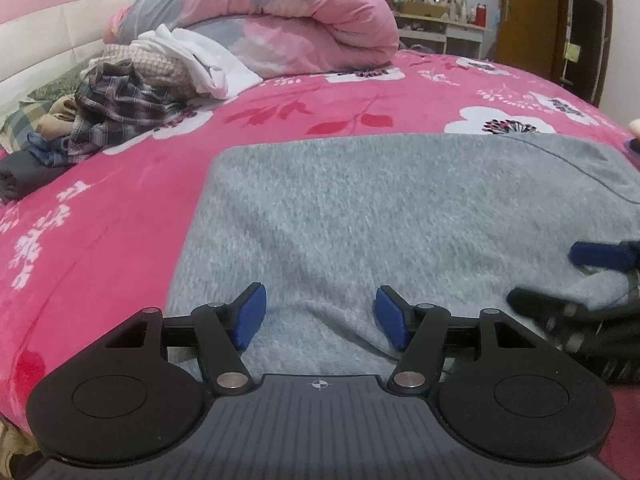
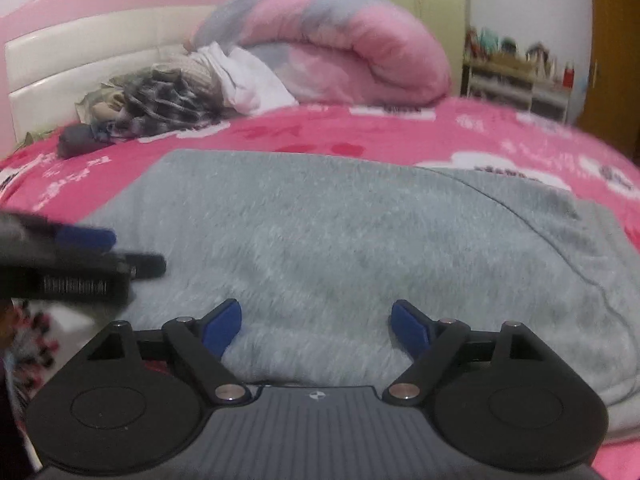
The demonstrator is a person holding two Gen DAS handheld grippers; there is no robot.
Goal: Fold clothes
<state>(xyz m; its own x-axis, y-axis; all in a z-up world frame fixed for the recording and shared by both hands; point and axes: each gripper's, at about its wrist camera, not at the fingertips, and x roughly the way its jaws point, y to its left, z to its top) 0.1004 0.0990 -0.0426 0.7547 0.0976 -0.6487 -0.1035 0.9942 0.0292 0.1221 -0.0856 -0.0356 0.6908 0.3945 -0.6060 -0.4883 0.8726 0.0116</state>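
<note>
The left gripper (image 1: pixel 320 316) hangs with its blue pads apart and nothing between them, just above the near edge of a fluffy gray garment (image 1: pixel 400 216) that lies spread flat on the pink flowered bed (image 1: pixel 120 216). The right gripper (image 2: pixel 316 328) is also let go, its pads wide apart over the same gray cloth, and the two grippers sit side by side at the near edge. Far ahead of both grippers, a pile of clothes (image 1: pixel 120 100) lies beside a rolled pink quilt (image 1: pixel 280 20) by the headboard.
</note>
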